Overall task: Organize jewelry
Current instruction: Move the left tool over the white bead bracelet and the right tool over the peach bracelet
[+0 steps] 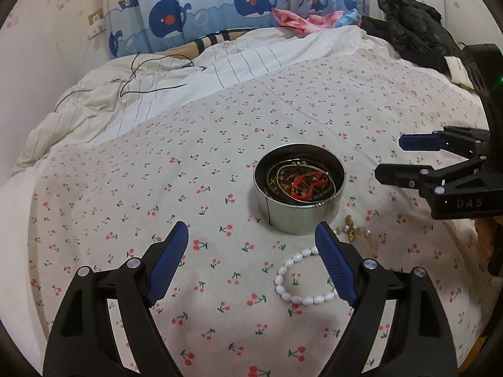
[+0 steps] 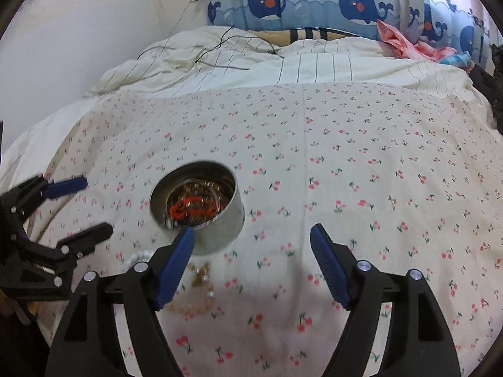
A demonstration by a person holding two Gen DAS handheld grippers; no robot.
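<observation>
Cherry-printed cotton bedsheet [image 1: 157,188] forms the working surface; reading left to right in the left wrist view: the left gripper [image 1: 251,245] hangs low over the sheet with its jaws spread wide and nothing between them; ahead of the gap, nearer the right jaw, stands the round metal tin [image 1: 300,188], upright, mouth up, holding a tangle of bangles and a red bead string [image 1: 306,183]; just beside and partly behind the right jaw lies the white bead bracelet [image 1: 298,279], a loop lying flat, its long axis running roughly from the jaw tip back toward the camera; just beyond that jaw tip, touching or nearly touching the tin's base, lies a gold-and-pearl piece [image 1: 353,232], its strand trailing away to the right; farthest right, the right gripper [image 1: 388,158] hovers beside the tin with jaws parted and empty.

In the right wrist view, which is motion-blurred, the tin [image 2: 201,207] sits just ahead of the left jaw, with the gold-and-pearl piece [image 2: 201,275] beside that jaw.

Judged step: collecting loose pieces into the tin, with two pieces not yet gathered; the next move likely calls for the left gripper to shift right, straddle one side of the white loop across its bead line, and close gently; beads may roll or slip from the pads.
</observation>
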